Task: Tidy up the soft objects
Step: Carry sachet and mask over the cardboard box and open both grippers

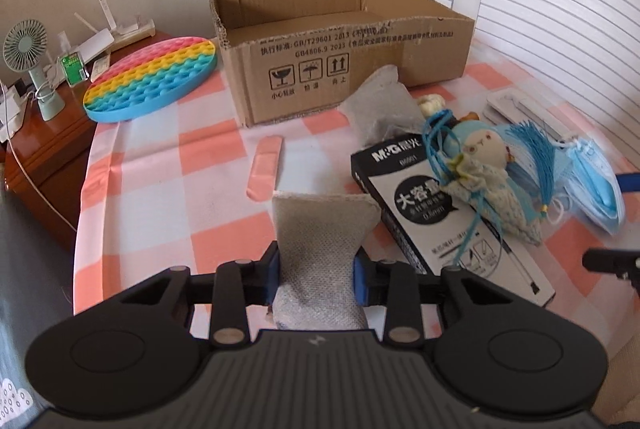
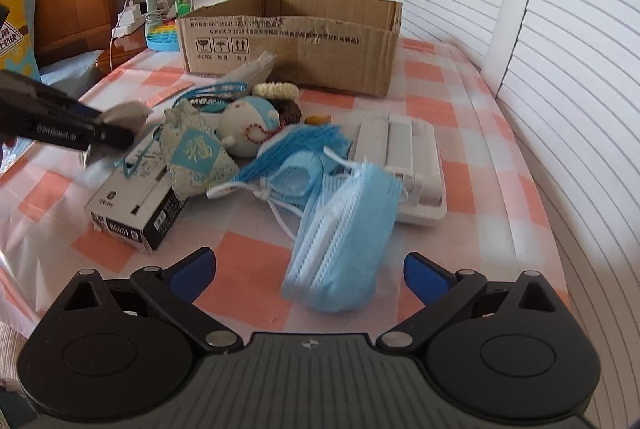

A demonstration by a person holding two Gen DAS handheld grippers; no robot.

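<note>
My left gripper is shut on a grey fabric pouch and holds it above the checked tablecloth; it also shows in the right wrist view. An open cardboard box stands behind it. A second grey pouch, a blue doll sachet with a tassel, and a stack of blue face masks lie to the right. My right gripper is open, with the masks just in front of and between its fingers.
A black-and-white pen box lies under the sachet. A rainbow pop-it disc sits left of the box. A pink plaster lies on the cloth. A white folding stand is behind the masks. A wooden nightstand with a fan is at far left.
</note>
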